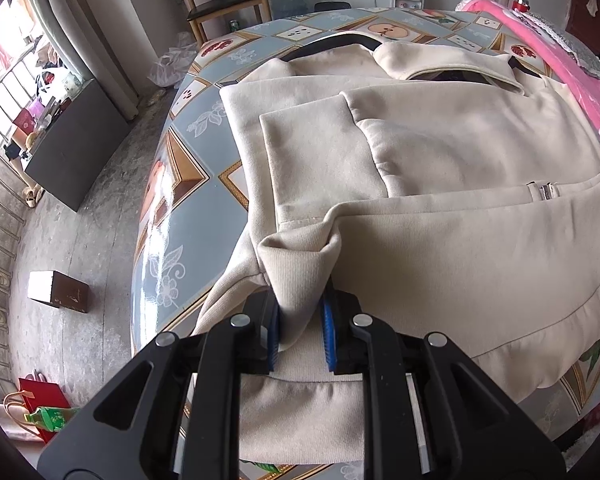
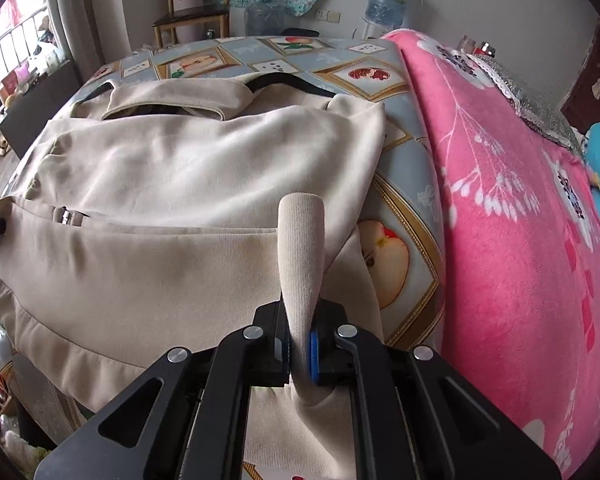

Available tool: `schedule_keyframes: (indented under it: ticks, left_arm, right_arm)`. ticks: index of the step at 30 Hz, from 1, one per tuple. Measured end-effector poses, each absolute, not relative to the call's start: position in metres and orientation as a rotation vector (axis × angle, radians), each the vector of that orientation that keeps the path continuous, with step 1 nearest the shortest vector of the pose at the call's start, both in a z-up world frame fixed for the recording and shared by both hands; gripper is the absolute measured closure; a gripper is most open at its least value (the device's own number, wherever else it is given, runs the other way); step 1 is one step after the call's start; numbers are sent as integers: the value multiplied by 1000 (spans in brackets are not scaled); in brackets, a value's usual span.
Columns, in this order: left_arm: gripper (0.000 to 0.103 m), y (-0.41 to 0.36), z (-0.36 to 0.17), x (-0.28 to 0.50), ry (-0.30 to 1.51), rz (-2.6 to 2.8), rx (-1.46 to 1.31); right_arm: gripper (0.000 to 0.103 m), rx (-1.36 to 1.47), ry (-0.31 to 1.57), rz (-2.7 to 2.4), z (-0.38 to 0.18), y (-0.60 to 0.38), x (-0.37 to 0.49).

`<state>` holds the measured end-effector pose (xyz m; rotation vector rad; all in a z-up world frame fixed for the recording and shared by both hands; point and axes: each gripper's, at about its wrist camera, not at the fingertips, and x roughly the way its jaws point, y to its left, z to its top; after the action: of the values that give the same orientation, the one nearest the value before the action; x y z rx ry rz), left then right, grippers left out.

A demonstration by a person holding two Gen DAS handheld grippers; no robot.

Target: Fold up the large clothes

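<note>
Both tools clamped | left tool [image 1: 300, 328], right tool [image 2: 299, 346] pinch ribbed hem | beige jacket [image 1: 440, 148], soft knit

A: What's the garment?

B: A large cream jacket [image 1: 440, 152], lying face up on the fruit-patterned table [image 1: 204, 184], collar toward the table's far edge, on a black hanger.

A: Sleeves?

B: Both are folded in across the chest.

A: And the hem?

B: The ribbed hem [image 2: 140, 344] runs along the table's near edge. Its two bottom corners are lifted off the cloth and bunched upright; the one nearer the table's right edge [image 2: 302, 248] stands as a narrow ribbed roll.
</note>
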<state>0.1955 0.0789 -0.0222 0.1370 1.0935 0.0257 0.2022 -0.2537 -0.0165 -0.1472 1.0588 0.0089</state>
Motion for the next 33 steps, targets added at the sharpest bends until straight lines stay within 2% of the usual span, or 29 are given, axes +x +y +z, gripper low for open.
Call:
schedule_keyframes:
  ticks: [9, 33]
  left_arm:
    - [87, 76, -22, 196, 1093, 35, 146]
    - [86, 75, -22, 195, 1088, 42, 166]
  right_arm:
    - [96, -313, 1045, -48, -32, -235, 200]
    - [96, -285, 1050, -43, -32, -238, 201]
